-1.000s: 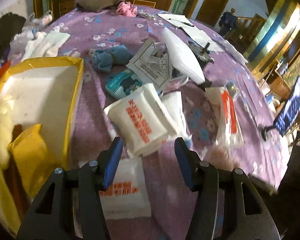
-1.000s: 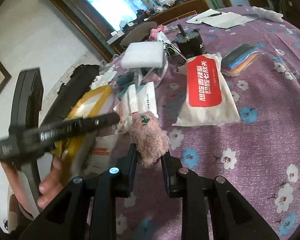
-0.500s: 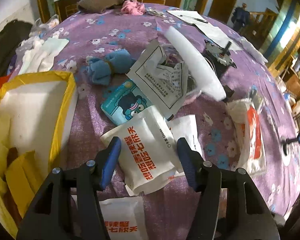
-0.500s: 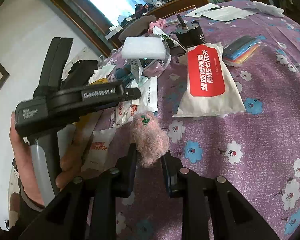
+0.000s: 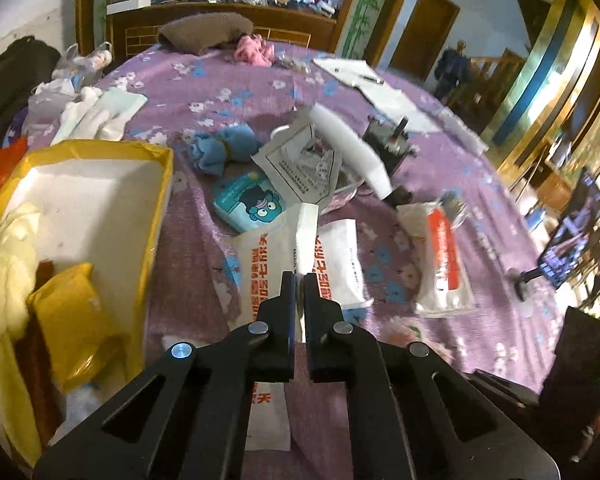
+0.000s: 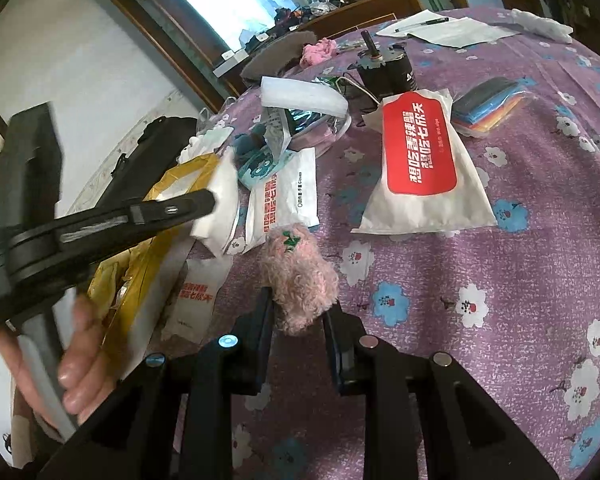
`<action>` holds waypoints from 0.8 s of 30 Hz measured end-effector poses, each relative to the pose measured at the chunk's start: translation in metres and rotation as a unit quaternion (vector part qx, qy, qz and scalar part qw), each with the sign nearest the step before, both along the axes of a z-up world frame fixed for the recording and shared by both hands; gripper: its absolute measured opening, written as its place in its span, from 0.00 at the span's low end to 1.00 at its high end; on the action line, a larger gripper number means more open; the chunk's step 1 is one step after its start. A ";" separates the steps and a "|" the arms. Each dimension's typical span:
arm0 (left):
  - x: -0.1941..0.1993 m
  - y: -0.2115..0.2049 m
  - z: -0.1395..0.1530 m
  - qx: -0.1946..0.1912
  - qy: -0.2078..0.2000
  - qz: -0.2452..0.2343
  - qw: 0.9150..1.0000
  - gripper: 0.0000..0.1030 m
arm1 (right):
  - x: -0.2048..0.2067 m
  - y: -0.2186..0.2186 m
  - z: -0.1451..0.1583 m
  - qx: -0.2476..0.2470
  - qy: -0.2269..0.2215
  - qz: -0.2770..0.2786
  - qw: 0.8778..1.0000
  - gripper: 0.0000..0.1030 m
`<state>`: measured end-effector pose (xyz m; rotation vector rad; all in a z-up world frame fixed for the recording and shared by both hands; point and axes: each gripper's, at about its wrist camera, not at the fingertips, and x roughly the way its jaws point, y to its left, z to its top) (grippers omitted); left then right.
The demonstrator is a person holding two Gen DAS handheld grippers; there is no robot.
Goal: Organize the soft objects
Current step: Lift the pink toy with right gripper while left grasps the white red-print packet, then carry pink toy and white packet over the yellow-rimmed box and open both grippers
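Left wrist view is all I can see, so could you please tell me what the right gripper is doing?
Observer: The right gripper is shut on a pink fluffy toy with a small green mark on top, just above the purple flowered cloth.
Operator: Thank you. How does my left grip look from that side?
Observer: Seen side-on, the left gripper is shut on the edge of a white packet, which shows in front of the yellow box's rim.
Operator: Is anything near the handle?
Observer: Only the person's bare hand, wrapped around the handle.
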<state>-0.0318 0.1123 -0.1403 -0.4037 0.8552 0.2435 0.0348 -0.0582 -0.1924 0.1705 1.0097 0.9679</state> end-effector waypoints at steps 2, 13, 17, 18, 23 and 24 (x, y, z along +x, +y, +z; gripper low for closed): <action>-0.012 0.005 0.007 -0.030 -0.017 0.004 0.999 0.02 | 0.000 0.000 0.000 0.000 0.000 0.000 1.000 0.23; -0.063 0.012 0.030 -0.118 -0.068 0.001 0.991 0.02 | -0.005 -0.008 0.007 0.018 -0.019 -0.012 1.000 0.22; -0.094 0.026 0.045 -0.143 -0.091 0.014 0.985 0.02 | -0.011 -0.002 0.021 0.031 -0.019 0.003 0.999 0.22; -0.101 0.031 0.051 -0.156 -0.096 0.016 0.983 0.02 | -0.013 0.003 0.027 0.040 -0.016 0.014 0.999 0.22; -0.138 0.051 0.096 -0.134 -0.136 0.035 0.981 0.02 | -0.031 0.039 0.073 0.078 -0.009 0.081 0.994 0.22; -0.141 0.054 0.102 -0.121 -0.141 0.041 0.982 0.02 | -0.033 0.046 0.080 0.084 -0.008 0.091 0.992 0.22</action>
